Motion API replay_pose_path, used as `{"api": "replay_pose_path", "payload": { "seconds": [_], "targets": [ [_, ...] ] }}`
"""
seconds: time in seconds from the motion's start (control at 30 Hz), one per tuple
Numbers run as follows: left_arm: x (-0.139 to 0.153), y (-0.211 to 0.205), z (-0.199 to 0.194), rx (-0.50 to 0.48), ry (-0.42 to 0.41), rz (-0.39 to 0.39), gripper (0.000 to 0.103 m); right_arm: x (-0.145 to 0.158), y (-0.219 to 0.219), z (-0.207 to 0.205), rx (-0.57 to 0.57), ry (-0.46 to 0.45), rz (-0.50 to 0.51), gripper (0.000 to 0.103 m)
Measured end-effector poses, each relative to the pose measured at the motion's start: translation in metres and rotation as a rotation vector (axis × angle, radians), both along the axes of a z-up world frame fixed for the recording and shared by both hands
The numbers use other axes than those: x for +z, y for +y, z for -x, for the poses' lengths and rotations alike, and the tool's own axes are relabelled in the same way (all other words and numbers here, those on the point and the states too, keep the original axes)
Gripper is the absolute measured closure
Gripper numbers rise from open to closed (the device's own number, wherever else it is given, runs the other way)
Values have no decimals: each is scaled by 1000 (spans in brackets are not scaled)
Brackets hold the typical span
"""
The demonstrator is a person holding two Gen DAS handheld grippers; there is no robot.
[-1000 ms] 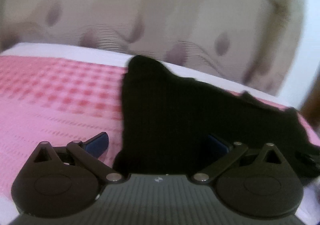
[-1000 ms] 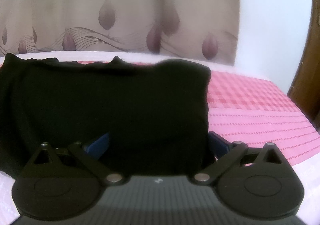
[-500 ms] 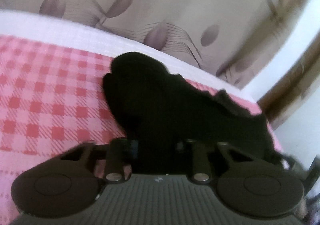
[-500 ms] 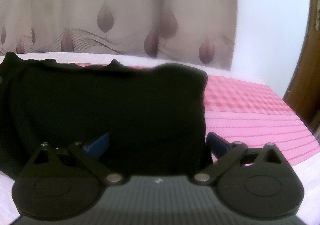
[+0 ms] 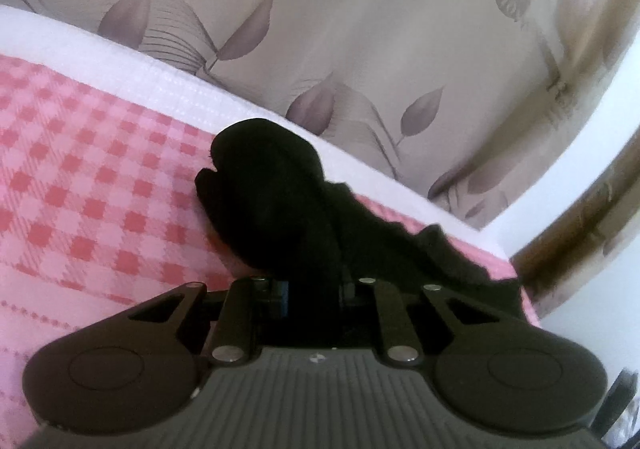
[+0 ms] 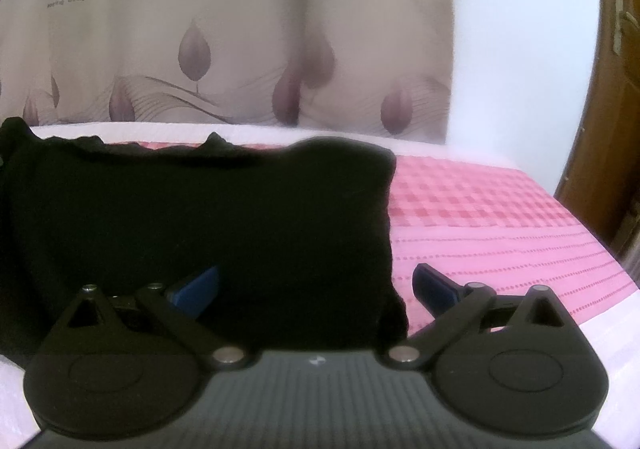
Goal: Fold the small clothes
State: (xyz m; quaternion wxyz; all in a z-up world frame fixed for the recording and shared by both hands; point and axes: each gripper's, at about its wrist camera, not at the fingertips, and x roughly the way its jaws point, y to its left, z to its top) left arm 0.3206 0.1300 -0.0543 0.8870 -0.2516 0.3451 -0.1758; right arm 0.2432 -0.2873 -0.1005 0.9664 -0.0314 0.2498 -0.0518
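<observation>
**Black garment gripped at its left end, right gripper open over its right end**

The black garment (image 6: 208, 217) is laid across the bed (image 5: 80, 209), which is covered with a pink checked bedspread (image 6: 480, 209) bordered in white. In the right wrist view the garment is spread wide and mostly flat, from the left edge of the picture to a rounded corner near the middle of the bed. Its far hem lies close to the far edge of the bed, just short of the white border.

The left gripper (image 5: 314, 289) is closing, and a bunched fold of the garment is caught between its jaws. The cloth is pinched there and rises into a rounded hump just beyond the fingers. From the hump the cloth trails away toward the right edge of the bed.

The right gripper (image 6: 316, 285) is held wide open. One blue finger (image 6: 196, 289) is seen over the black cloth; the other is seen over the pink bedspread just beyond the garment's right edge. The near right corner of the garment lies between the jaws, but the pads are well apart and nothing is gripped.

A beige curtain (image 6: 200, 49) printed with mauve leaves hangs behind the far edge of the bed. A brown wooden door (image 6: 616, 129) is seen at the right.
</observation>
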Motion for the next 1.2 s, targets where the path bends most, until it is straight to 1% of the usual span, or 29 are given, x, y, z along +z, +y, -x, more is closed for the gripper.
{"api": "replay_pose_path", "payload": {
  "seconds": [0.2, 0.3, 0.43, 0.57, 0.73, 0.87, 0.97, 1.13, 1.17, 1.2],
  "targets": [
    [38, -37, 8, 16, -9, -12, 83, 3, -7, 7, 2, -51, -52, 0],
    [52, -57, 12, 28, 1, 2, 83, 5, -9, 11, 2, -75, -71, 0],
    [66, -88, 14, 35, 34, 57, 83, 6, -10, 13, 4, -90, -83, 0],
    [72, -127, 14, 13, 79, 83, 84, 7, -12, 16, 6, -105, -92, 0],
    [67, -180, 12, -33, 125, 111, 84, 8, -14, 19, 9, -119, -113, 0],
    [55, -215, 9, -55, 170, 136, 84, 8, -14, 21, 12, -128, -124, 0],
    [43, -235, 8, -69, 196, 136, 84, 8, -15, 21, 13, -133, -132, 0],
    [28, -254, 5, -104, 219, 147, 83, 9, -15, 23, 15, -138, -141, 0],
    [28, -256, 4, -115, 217, 138, 79, 9, -15, 24, 16, -138, -143, 0],
    [28, -258, 4, -123, 216, 132, 73, 8, -15, 23, 18, -137, -146, 0]
  ]
}}
